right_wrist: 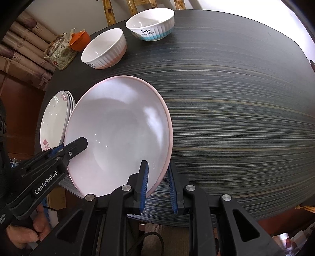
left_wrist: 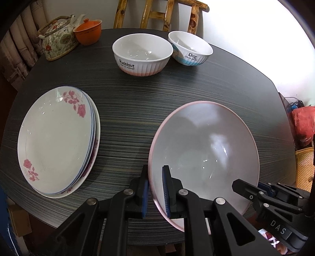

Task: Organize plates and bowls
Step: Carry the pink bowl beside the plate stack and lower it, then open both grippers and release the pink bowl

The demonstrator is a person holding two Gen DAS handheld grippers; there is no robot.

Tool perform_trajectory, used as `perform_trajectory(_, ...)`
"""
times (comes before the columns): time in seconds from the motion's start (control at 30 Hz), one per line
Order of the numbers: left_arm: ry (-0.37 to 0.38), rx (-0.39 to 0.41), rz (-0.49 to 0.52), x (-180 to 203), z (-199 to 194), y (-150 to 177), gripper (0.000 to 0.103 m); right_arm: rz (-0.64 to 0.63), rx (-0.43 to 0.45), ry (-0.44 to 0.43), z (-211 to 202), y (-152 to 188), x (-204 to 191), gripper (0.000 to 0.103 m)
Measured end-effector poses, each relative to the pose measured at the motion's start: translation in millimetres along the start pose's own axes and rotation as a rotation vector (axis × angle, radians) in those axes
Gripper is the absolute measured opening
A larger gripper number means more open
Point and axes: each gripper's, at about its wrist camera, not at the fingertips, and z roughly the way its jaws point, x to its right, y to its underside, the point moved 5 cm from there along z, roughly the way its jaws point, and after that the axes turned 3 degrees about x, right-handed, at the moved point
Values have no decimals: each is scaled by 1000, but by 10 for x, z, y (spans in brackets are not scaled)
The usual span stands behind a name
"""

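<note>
A large pink-rimmed plate is held tilted above the dark table; it also shows in the right wrist view. My left gripper straddles its near-left rim, fingers narrowly apart with the rim between them. My right gripper straddles its right rim the same way. A stack of rose-patterned plates lies at the left, also in the right wrist view. A "Rabbit" bowl and a "Dog" bowl stand at the back.
A floral teapot and an orange lidded cup stand at the table's back left. A wooden chair is behind the table. A red bag lies off the right edge.
</note>
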Motion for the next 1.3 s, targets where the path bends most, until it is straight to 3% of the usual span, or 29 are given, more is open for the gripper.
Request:
perform_trajectory(0.6, 15, -9, 11, 7, -16, -23, 13, 3, 2, 13, 44, -79, 1, 22)
perform_trajectory(0.73, 6, -7, 13, -32, -57, -66, 22, -4, 13, 16, 3, -107, 33, 28)
perform_trajectory(0.97, -5, 27, 20, -123, -211, -162, 35, -12, 29, 25, -118, -165, 112, 28)
perform_trajectory(1.13, 13, 44, 5, -201, -336, -262, 36, -8, 58, 26, -290, -235, 150, 28)
perform_trajectory(1.3, 80, 66, -54, -292, -497, -408, 36, -28, 92, 32, -475, -389, 140, 29)
